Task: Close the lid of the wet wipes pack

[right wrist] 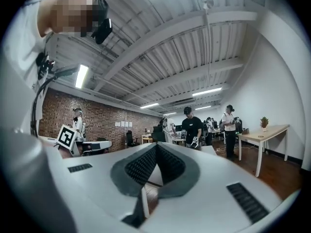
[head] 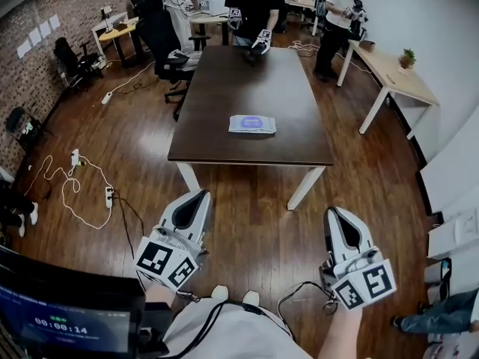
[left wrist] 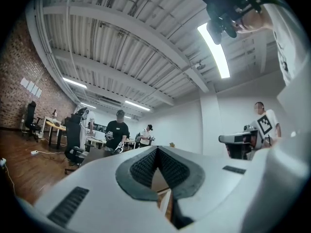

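The wet wipes pack (head: 252, 124), flat, white with a blue label, lies on the dark brown table (head: 224, 88) near its front edge. Whether its lid stands up is too small to tell. Both grippers hang over the wooden floor, well short of the table and pointing level toward it. My left gripper (head: 202, 194) is at lower left with its ribbed pads (left wrist: 146, 166) meeting at the tips and nothing between them. At lower right, my right gripper (head: 331, 211) is shut too, its pads (right wrist: 143, 165) empty. The pack shows in neither gripper view.
A person (head: 254, 6) with grippers stands at the table's far end. Black office chairs (head: 168, 47) are at the table's left. A light wooden desk (head: 397, 73) runs along the right wall. Power strips and cables (head: 108, 195) lie on the floor at left. A monitor (head: 67, 320) is at bottom left.
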Available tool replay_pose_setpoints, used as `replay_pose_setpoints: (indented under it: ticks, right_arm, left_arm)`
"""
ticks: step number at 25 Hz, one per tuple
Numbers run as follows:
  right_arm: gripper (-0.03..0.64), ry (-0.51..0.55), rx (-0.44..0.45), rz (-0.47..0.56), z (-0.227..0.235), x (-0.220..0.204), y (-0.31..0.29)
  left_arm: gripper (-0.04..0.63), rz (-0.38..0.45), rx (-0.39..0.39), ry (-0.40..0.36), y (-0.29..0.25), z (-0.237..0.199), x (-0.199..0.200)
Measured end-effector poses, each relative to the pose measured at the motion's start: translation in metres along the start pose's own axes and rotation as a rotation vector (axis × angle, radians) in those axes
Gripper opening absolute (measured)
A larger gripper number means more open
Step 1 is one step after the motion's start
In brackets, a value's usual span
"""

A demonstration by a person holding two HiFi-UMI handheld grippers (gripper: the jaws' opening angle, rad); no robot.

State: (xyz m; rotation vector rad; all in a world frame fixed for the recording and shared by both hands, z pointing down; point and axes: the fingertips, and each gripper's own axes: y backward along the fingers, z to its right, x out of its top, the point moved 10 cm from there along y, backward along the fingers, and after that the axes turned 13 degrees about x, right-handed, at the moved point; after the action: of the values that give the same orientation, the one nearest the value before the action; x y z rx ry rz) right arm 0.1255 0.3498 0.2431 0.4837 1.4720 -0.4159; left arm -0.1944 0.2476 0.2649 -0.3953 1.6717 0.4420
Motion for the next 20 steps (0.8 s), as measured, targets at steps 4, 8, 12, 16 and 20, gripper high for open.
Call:
replay_pose_setpoints:
  ticks: [4, 8, 12, 16, 20]
  right_arm:
    - [0.008, -0.001, -0.028, 0.000, 0.002, 0.001, -0.007]
    - [0.008, -0.003, -0.044, -0.007, 0.002, 0.000, -0.010]
    - [0.008, 0.004, -0.051, -0.010, 0.001, 0.000, -0.011]
    - [0.008, 0.004, -0.055, -0.020, 0.000, -0.005, -0.010]
    - [0.008, 0.003, -0.056, -0.029, -0.002, -0.006, -0.009]
  left_arm:
    - [-0.003, 0.001, -0.016, -0.002, -0.009, -0.008, 0.001]
    - [-0.003, -0.004, -0.027, 0.004, -0.013, -0.010, 0.000]
    - [-0.003, -0.002, -0.033, 0.008, -0.014, -0.012, 0.000]
    - [-0.003, -0.001, -0.032, 0.009, -0.012, -0.011, -0.002]
    - [-0.003, 0.004, -0.034, 0.011, -0.008, -0.011, -0.003]
